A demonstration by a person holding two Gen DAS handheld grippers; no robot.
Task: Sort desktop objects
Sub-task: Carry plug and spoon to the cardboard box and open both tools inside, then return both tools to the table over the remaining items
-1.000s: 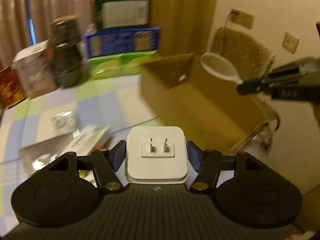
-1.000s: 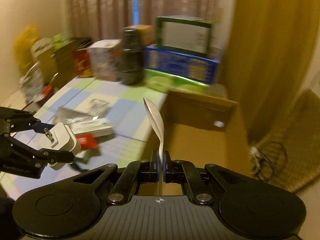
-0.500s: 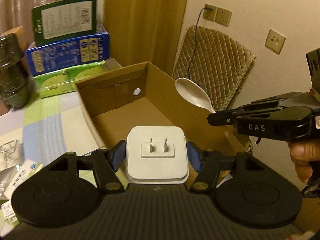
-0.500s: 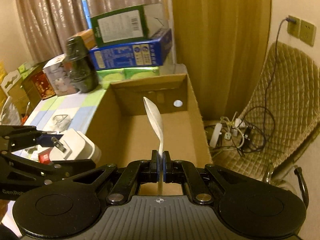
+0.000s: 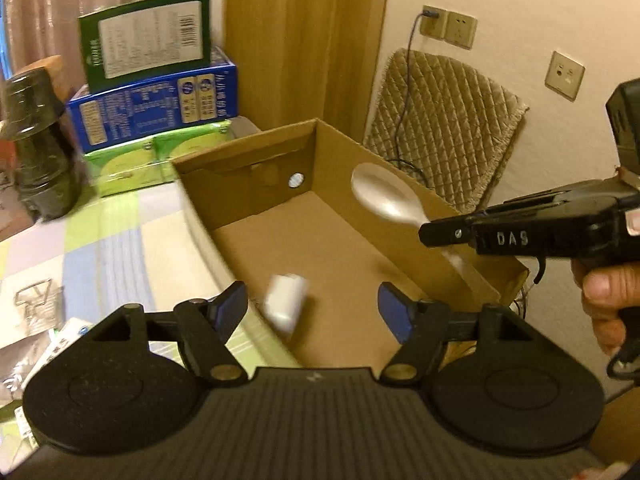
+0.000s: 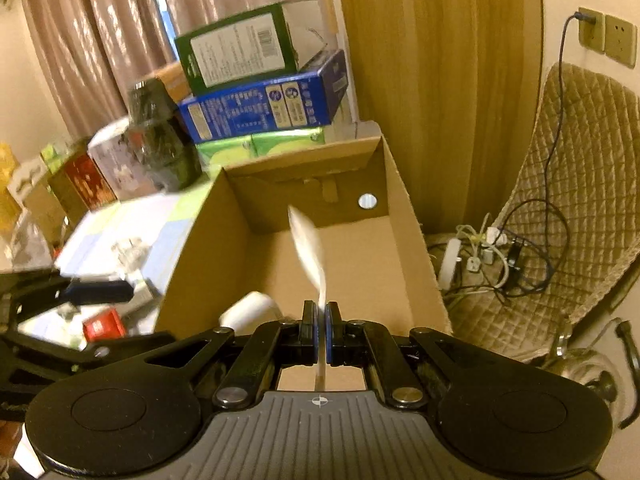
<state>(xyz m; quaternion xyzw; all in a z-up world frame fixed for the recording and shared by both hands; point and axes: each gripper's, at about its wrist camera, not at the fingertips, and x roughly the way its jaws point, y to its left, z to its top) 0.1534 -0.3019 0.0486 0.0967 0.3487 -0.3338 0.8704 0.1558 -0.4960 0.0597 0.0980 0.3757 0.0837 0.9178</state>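
Note:
My left gripper [image 5: 312,308] is open and empty above the near end of an open cardboard box [image 5: 248,152]. A white plug adapter [image 5: 285,307] is blurred in mid-fall between its fingers, inside the box; it also shows in the right wrist view [image 6: 250,310]. My right gripper [image 6: 320,320] is shut on the handle of a white spoon [image 6: 308,248], held over the box [image 6: 396,184]. In the left wrist view the right gripper [image 5: 436,234] comes in from the right with the spoon [image 5: 380,196] over the box's right wall.
Stacked green and blue cartons [image 5: 152,92] and a dark jar [image 5: 38,144] stand behind the box on the checked tablecloth [image 5: 112,240]. Small packets [image 5: 48,344] lie at the left. A quilted chair [image 6: 580,208] and tangled cables [image 6: 492,256] are to the right.
My left gripper has opened and let go of the plug adapter, which is dropping into the box. My right gripper still holds the spoon and has moved a little further over the box.

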